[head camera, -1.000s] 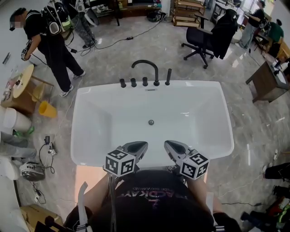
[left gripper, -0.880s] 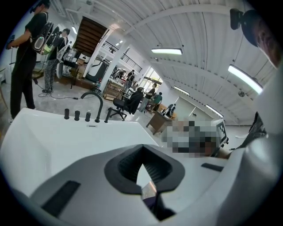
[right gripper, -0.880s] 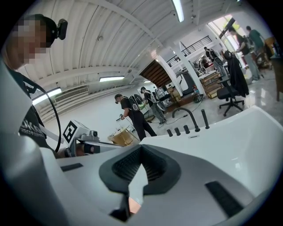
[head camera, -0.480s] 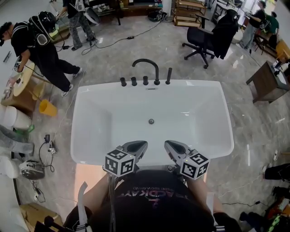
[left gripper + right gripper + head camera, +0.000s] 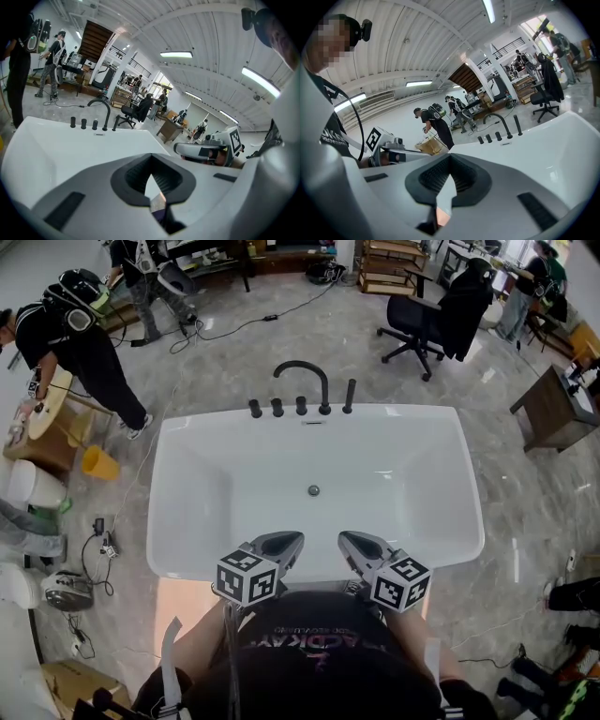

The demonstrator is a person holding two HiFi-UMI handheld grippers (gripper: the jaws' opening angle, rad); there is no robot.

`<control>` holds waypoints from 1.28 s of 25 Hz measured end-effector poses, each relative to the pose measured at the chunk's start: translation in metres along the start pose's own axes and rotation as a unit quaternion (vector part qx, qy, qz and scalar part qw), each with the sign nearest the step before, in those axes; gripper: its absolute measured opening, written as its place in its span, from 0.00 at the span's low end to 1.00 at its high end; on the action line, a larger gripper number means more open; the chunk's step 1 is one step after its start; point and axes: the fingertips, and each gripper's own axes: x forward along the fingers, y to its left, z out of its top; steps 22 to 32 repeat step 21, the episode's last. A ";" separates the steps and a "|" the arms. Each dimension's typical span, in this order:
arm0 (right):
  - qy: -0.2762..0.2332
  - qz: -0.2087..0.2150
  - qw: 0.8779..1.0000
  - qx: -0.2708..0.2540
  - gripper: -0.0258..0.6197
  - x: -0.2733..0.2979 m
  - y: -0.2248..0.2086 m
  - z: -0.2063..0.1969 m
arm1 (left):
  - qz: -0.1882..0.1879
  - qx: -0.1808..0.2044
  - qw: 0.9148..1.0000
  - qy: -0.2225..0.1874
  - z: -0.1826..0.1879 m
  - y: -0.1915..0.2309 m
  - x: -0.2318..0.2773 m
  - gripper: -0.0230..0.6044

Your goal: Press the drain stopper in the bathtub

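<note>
Bystander [image 5: 67, 338] moved; left gripper [image 5: 292, 542] and right gripper [image 5: 349, 540] hang closed, empty, at glossy white bathtub [image 5: 187, 432].

Small round grey drain stopper [image 5: 313, 490] lies flat on the floor of the white rectangular bathtub [image 5: 187, 521]. It is ahead of and well apart from the left fingers [image 5: 284, 544] and right fingers [image 5: 358, 544], roughly midway between them sideways. Tub's near rim is just below both.

Tub [image 5: 187, 493] is looking smooth and glossy, faucet [image 5: 300, 366] matt black, stopper [image 5: 313, 490] shiny metal, floor [image 5: 281, 334] gleaming like polished stone.
</note>
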 end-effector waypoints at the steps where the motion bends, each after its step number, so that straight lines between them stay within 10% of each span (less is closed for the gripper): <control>1: 0.000 0.000 1.000 0.001 0.06 0.000 0.000 -0.001 | 0.000 0.000 1.000 0.000 -0.001 0.000 0.000 0.04; 32: 0.004 0.005 1.000 0.000 0.06 0.004 0.004 -0.004 | 0.002 0.004 1.000 0.004 -0.002 0.001 -0.003 0.04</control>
